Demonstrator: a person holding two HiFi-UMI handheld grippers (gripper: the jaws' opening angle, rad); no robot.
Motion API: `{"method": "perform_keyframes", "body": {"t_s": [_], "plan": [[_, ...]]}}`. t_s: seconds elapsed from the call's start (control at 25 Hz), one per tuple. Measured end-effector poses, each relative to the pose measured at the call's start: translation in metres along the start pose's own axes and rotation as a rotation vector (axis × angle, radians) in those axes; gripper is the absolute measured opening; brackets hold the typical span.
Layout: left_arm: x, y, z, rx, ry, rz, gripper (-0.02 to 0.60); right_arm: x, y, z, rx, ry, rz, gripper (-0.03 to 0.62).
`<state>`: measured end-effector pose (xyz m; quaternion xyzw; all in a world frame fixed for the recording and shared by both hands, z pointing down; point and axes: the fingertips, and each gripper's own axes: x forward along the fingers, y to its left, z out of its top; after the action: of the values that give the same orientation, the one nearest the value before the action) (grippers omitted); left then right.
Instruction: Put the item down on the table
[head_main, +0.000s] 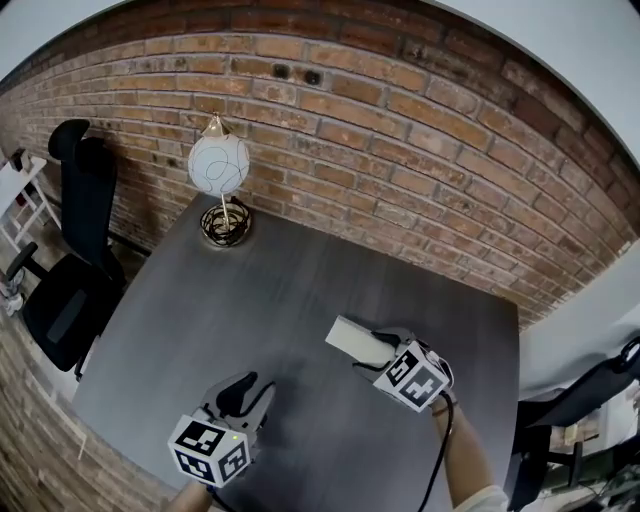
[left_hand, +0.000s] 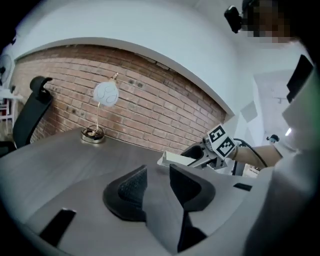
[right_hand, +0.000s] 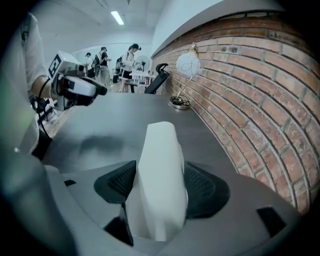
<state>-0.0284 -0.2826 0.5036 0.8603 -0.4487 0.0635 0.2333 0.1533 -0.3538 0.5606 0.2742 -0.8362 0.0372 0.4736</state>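
The item is a long, pale, white block (head_main: 352, 339). My right gripper (head_main: 378, 346) is shut on it, over the right half of the dark grey table (head_main: 300, 280). In the right gripper view the white block (right_hand: 160, 170) sticks out forward between both black pads, which press on its sides. My left gripper (head_main: 243, 397) hovers near the table's front edge, left of the block, with a gap between its jaws and nothing in them. The left gripper view shows the left gripper (left_hand: 157, 184) empty, with the white block (left_hand: 176, 159) and right gripper (left_hand: 200, 152) beyond it.
A white globe lamp (head_main: 220, 165) on a round brass base stands at the table's far left corner, against the brick wall (head_main: 420, 140). A black office chair (head_main: 75, 260) is left of the table. Several people (right_hand: 102, 62) stand far off in the right gripper view.
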Motion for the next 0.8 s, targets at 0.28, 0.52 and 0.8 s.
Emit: {"method": "perform_keyframes", "body": {"t_s": [0.28,0.52,0.8], "plan": [[0.005,0.011,-0.009,0.026,-0.019,0.052,0.126,0.028,-0.028,-0.011,0.005,0.016,0.032,0.314],[0.009,0.028,-0.023,0.003,-0.006,0.086,0.121,0.051,-0.046,-0.017,0.038,0.022,0.077,0.314],[0.014,0.044,-0.029,-0.010,-0.003,0.110,0.121,0.058,-0.059,-0.005,0.088,-0.003,0.153,0.314]]}}
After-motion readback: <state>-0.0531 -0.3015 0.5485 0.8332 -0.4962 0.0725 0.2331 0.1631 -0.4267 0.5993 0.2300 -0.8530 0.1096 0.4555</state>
